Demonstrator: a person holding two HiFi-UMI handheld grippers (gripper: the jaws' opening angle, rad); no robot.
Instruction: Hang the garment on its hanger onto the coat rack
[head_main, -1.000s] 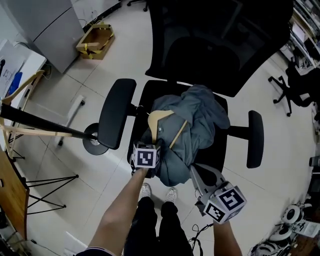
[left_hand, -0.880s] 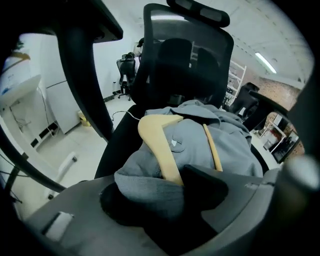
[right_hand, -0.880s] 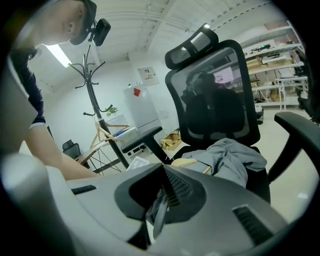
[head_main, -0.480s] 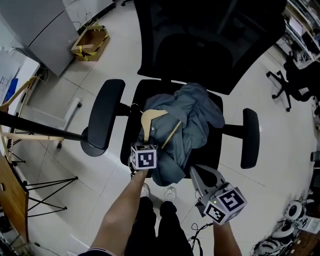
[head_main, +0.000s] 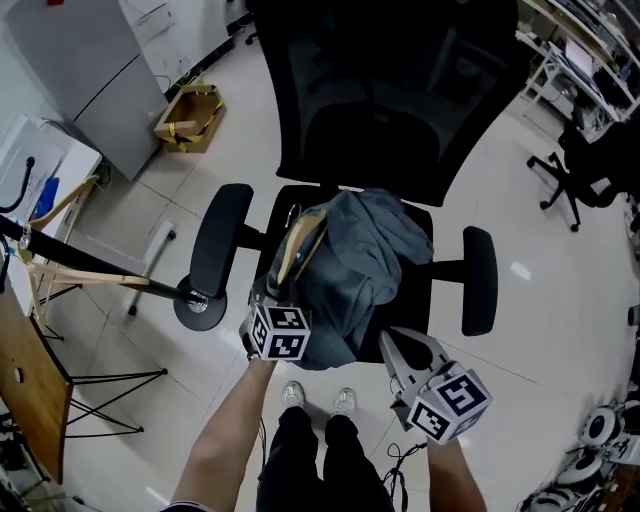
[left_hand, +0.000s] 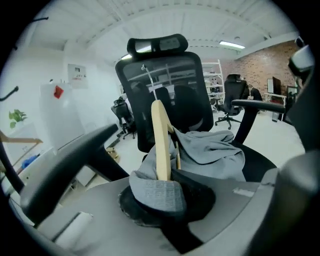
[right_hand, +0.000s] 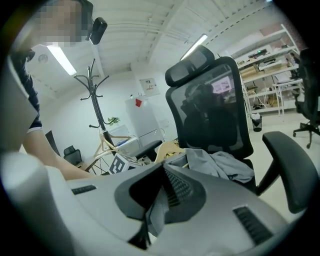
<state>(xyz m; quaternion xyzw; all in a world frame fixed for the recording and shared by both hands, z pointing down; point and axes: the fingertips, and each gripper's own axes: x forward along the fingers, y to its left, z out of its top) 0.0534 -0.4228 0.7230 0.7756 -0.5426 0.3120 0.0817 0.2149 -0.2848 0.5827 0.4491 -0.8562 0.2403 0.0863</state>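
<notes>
— A white tiled floor (head_main: 130, 215) is spreading out under everything, and a black office chair (head_main: 222, 240) is standing in the middle of it. What's lying on the seat?

— A grey-blue garment (head_main: 365, 262), slumping in a loose, crumpled heap. It's hanging half off a pale wooden hanger (head_main: 290, 250), which is standing up on edge along the heap's left side. Its thin metal hook is poking up in front of the backrest.

— And the person's two tools?

— The left gripper (left_hand: 162, 190) is reaching in from the seat's front edge. Its jaws are closing, and they're pinching the hanger's wooden arm together with a fold of the cloth.

— The other one?

— The right gripper (right_hand: 156, 200) is hovering in front of the seat's right corner, just beside the garment. Its jaws are sitting together with nothing between them.

— So where's the rack?

— The black coat rack (right_hand: 96, 107) is standing off to the chair's left, well apart from the garment.
</notes>
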